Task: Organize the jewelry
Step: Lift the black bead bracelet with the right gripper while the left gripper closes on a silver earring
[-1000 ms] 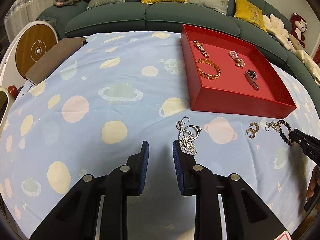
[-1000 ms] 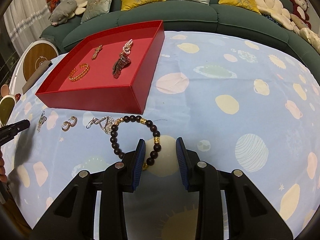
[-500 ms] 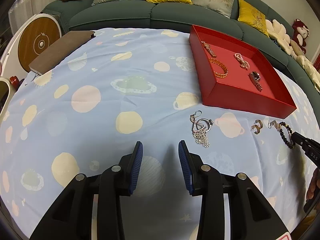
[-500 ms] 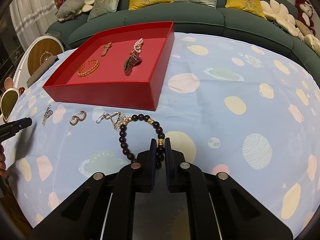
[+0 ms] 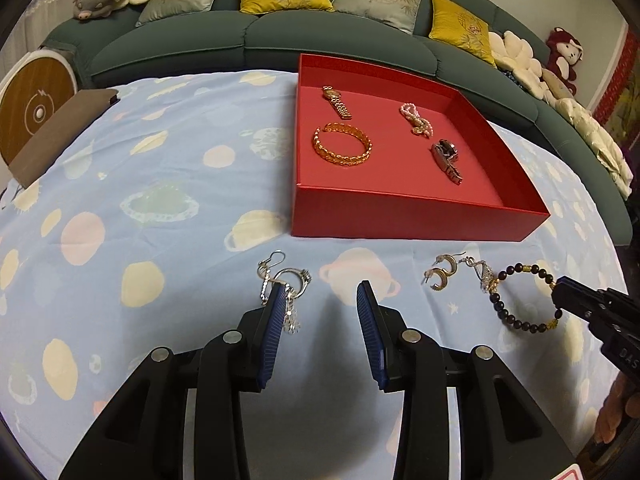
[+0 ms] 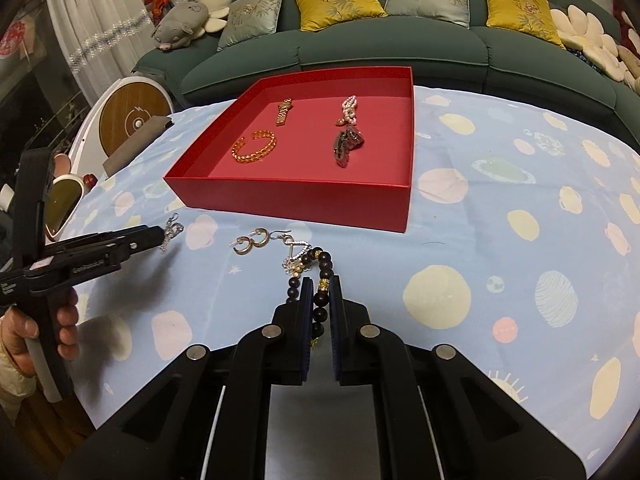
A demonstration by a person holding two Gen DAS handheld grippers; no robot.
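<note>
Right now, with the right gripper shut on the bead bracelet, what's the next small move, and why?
Probably lift the right gripper straight up, slowly. Its jaws are shut on the dark bead bracelet, whose far end lies against the silver earring on the cloth, so it may snag. The red tray is just ahead.

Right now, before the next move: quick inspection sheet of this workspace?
Surface: table under a blue planet-print cloth.
Job's things: red tray holds a gold watch, gold bangle, pearl piece and dark watch. On the cloth: silver earrings, gold hoop earrings, a silver charm, dark bead bracelet.
Clutter: brown board at the cloth's far left.
Grippers: left gripper open, one finger over the silver earrings; right gripper shut on the bracelet.
Cables: nothing seen.
Surroundings: green sofa, cushions, plush toys.
</note>
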